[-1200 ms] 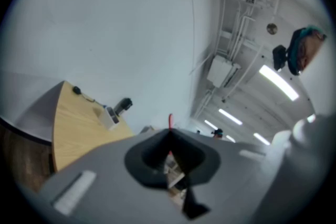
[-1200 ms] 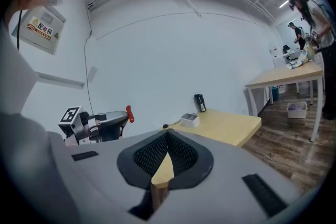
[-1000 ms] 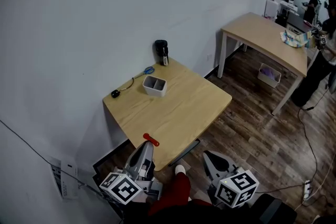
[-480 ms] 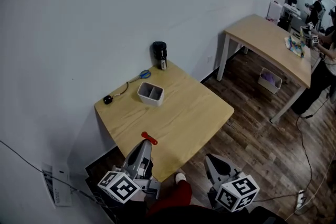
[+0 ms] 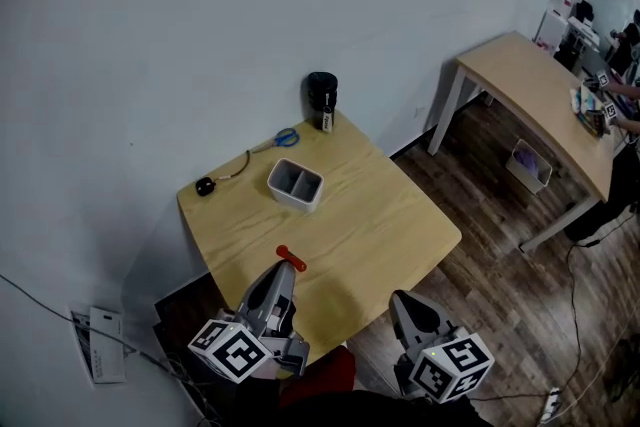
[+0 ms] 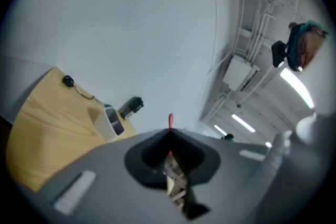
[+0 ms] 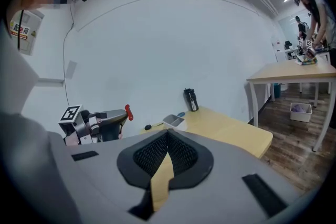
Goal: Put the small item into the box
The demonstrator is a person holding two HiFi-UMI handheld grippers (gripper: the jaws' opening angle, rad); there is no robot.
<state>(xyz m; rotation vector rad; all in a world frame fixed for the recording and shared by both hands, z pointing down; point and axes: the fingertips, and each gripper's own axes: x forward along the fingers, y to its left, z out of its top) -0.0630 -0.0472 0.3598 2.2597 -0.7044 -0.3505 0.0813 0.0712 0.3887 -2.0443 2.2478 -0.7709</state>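
A white two-compartment box (image 5: 295, 185) stands on the back half of the wooden table (image 5: 380, 225). My left gripper (image 5: 284, 273) hovers over the table's front edge, shut on a small red item (image 5: 291, 260) that sticks out past its tips. In the left gripper view the red item (image 6: 170, 120) pokes up beyond the closed jaws, and the box (image 6: 109, 121) lies ahead to the left. My right gripper (image 5: 401, 301) is shut and empty, off the table's front right. The right gripper view shows the red item (image 7: 128, 112) and the box (image 7: 174, 121).
A black bottle (image 5: 321, 101) stands at the table's back corner, with blue scissors (image 5: 285, 137) beside it. A small black object on a cord (image 5: 205, 186) lies at the back left. A second table (image 5: 545, 105) with a person at it stands far right. The wall runs behind the table.
The head view has swung a little, so the table sits slightly differently in frame. Both grippers keep their places at the table's front edge, the left still shut on the red item.
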